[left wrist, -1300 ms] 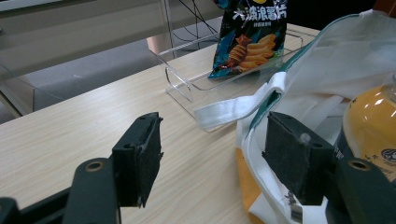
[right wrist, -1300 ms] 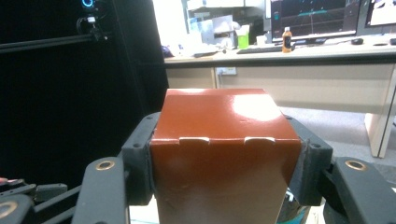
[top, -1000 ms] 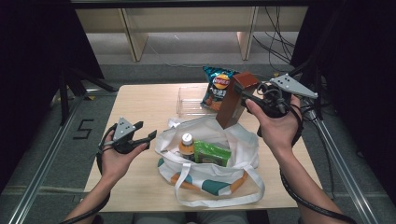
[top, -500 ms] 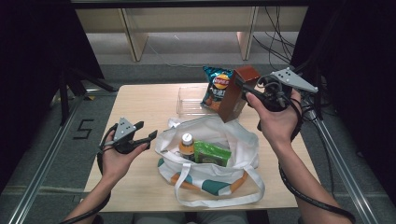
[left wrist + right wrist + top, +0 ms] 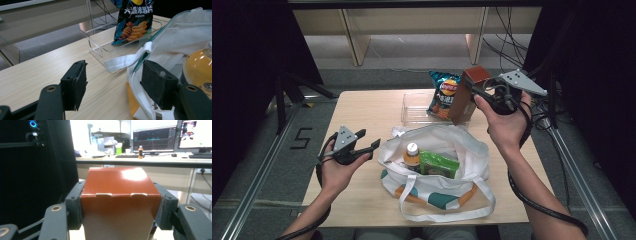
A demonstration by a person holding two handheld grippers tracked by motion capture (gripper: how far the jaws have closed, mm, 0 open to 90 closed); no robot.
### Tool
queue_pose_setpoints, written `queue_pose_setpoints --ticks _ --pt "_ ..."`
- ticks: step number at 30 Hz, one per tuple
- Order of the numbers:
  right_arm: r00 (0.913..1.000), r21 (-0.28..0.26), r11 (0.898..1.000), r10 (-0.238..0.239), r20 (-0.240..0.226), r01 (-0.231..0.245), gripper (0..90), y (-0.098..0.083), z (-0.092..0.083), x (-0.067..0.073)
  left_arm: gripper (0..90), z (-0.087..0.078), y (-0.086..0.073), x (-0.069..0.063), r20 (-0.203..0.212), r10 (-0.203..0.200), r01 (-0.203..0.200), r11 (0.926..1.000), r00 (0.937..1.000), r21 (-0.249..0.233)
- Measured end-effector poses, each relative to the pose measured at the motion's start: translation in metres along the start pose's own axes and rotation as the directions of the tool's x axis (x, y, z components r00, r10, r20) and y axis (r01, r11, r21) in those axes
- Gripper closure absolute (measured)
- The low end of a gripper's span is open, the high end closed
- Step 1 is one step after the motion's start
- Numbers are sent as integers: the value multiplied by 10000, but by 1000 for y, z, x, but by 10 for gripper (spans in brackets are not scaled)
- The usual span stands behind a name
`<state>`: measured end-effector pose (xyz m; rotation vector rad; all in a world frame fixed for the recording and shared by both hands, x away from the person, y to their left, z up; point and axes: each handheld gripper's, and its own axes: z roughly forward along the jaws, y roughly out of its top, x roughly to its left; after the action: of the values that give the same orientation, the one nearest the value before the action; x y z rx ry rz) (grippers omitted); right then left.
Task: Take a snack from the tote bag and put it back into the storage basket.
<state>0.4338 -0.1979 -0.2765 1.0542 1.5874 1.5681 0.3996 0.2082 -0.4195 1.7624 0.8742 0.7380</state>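
While left tongs (image 5: 113, 87) gape, right tongs (image 5: 120, 205) clamp box (image 5: 120, 195).

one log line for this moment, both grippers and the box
right gripper: shut on brown box, held above table | left gripper: open, beside tote bag | chips bag: in clear tray

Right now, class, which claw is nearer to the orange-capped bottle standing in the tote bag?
Left. The left claw hovers open just beside the tote bag, close to the bottle. The right claw is raised over the table's far side, gripping a brown box.
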Motion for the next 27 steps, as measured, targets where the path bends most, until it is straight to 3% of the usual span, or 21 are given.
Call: queue_pose_setpoints --ticks 4,15,27 --pt "10000 117 9999 74 5 -74 394 -3 6 -2 360 0 0 0 -6 -7 7 10000 10000 -13" --pt "9984 176 9998 -63 557 54 394 -4 16 -8 360 -2 -1 1 -66 -54 53 10000 10000 -5" --pt "9973 330 9994 -88 724 65 394 -9 28 -15 359 -3 -1 2 -91 -114 114 9999 9999 -24"
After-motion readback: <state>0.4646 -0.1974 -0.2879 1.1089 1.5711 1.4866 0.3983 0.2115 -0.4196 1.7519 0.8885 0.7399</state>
